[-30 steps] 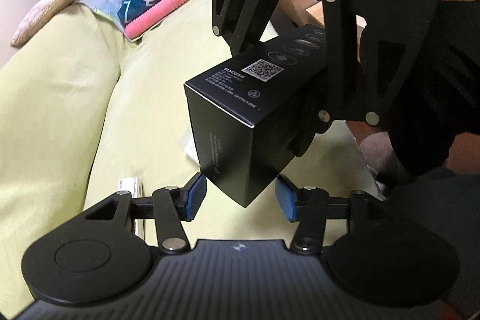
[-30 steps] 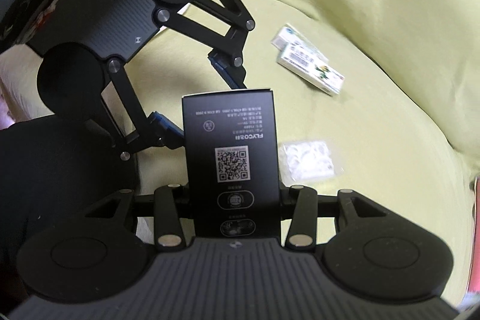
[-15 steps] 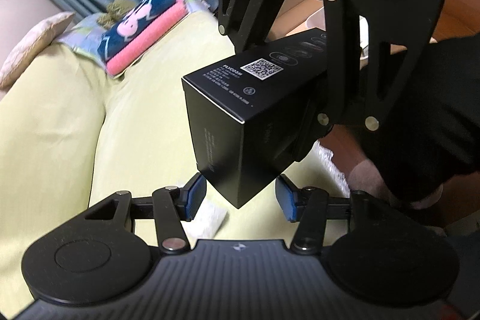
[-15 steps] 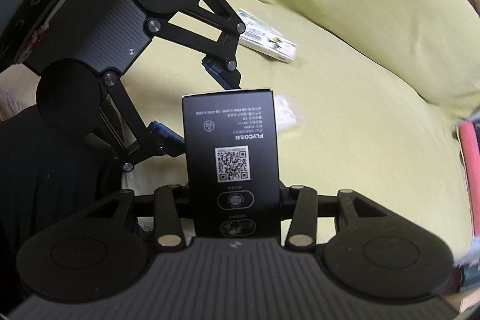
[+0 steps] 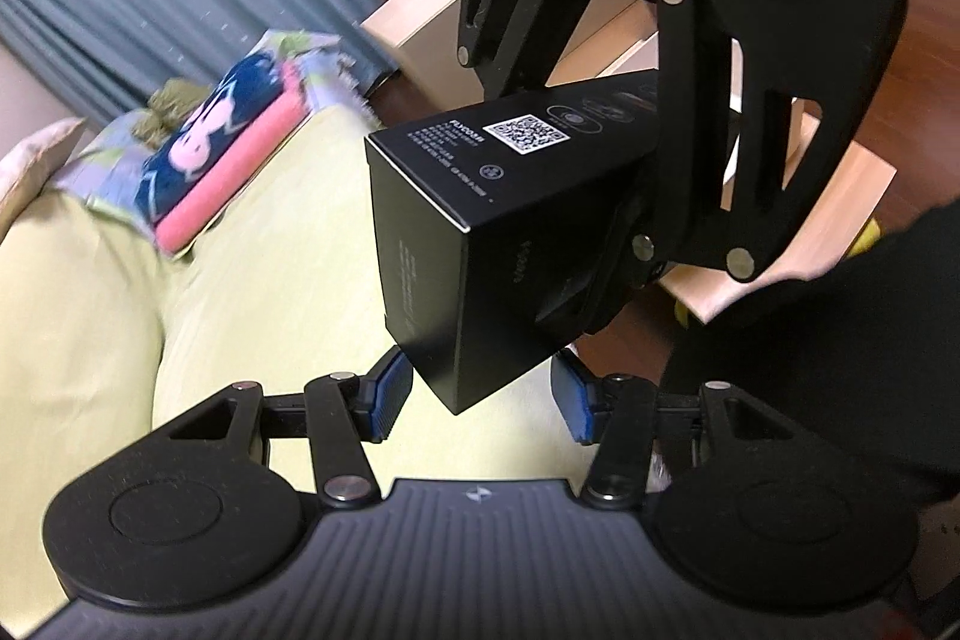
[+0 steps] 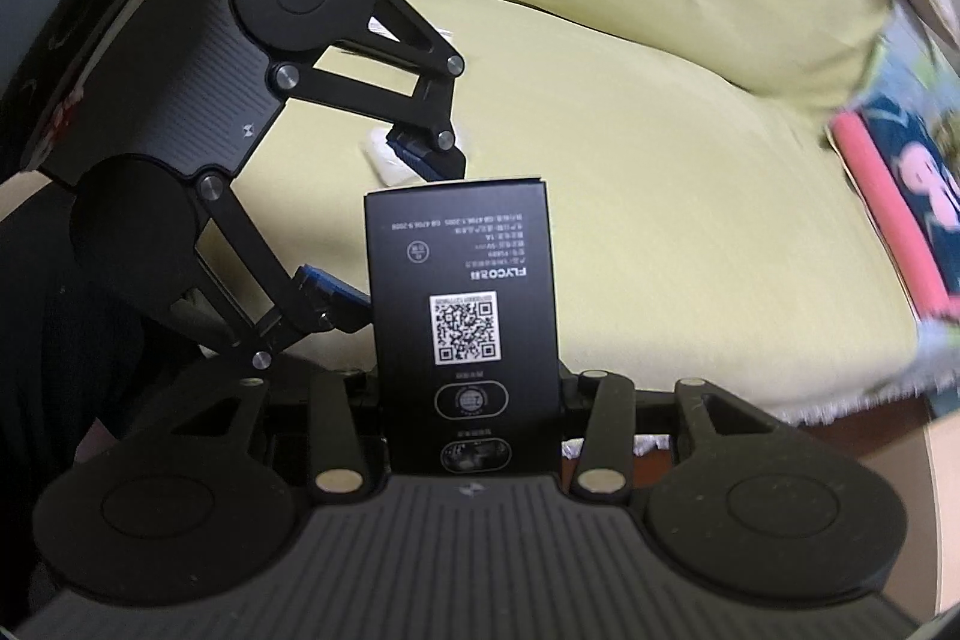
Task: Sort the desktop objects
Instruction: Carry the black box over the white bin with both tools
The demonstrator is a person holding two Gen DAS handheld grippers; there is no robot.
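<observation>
2 grippers: right gripper (image 6: 468,400) clamps black box (image 6: 462,292), left gripper (image 5: 480,394) open

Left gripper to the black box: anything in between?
Nothing visible. The black box, clamped in the right gripper, hangs in the air with its lower corner right at the gap of the open left gripper. The blue pads sit either side of that corner, not touching it.
</observation>
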